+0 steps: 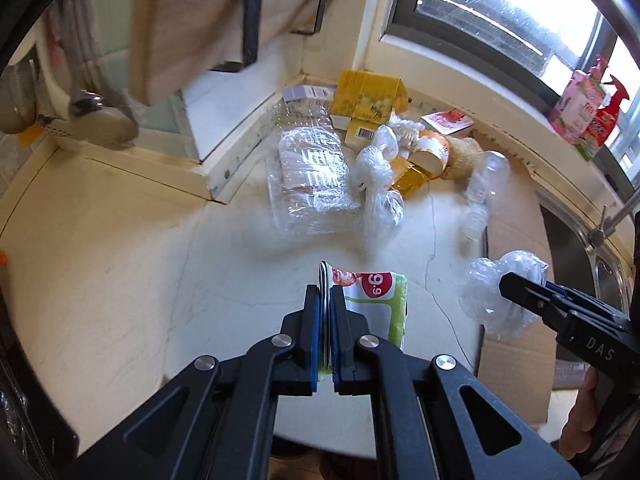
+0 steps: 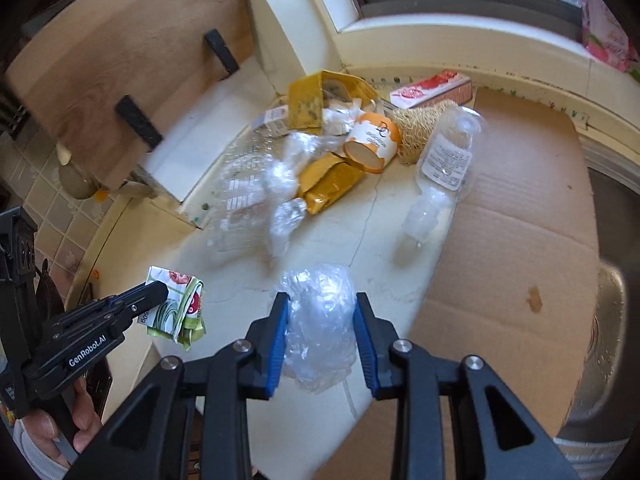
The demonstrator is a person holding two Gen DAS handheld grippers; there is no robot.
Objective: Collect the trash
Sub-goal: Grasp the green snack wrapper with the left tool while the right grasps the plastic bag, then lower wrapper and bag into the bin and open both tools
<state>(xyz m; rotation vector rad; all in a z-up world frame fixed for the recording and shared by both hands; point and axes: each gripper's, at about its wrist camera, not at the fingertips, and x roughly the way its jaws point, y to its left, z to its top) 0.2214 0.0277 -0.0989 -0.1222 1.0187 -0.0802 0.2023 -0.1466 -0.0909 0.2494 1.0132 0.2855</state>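
My left gripper (image 1: 325,300) is shut on a flattened green-and-white food wrapper (image 1: 376,304) with red print, held above the pale counter (image 1: 120,260). From the right wrist view the same wrapper (image 2: 176,308) hangs from the left gripper (image 2: 160,292). My right gripper (image 2: 320,320) is shut on a crumpled clear plastic bag (image 2: 320,320), with both blue pads pressing its sides. In the left wrist view that bag (image 1: 500,292) bulges around the right gripper (image 1: 508,286). More trash lies piled in the far corner.
The pile holds a clear plastic tray (image 1: 308,176), knotted clear bags (image 1: 376,188), yellow cartons (image 1: 368,96), an orange-and-white cup (image 2: 372,140), a clear bottle (image 2: 444,160) and a red box (image 2: 432,88). Flat cardboard (image 2: 520,220) covers the right side beside a steel sink (image 1: 576,256). A window sill bears pink and red bottles (image 1: 588,108).
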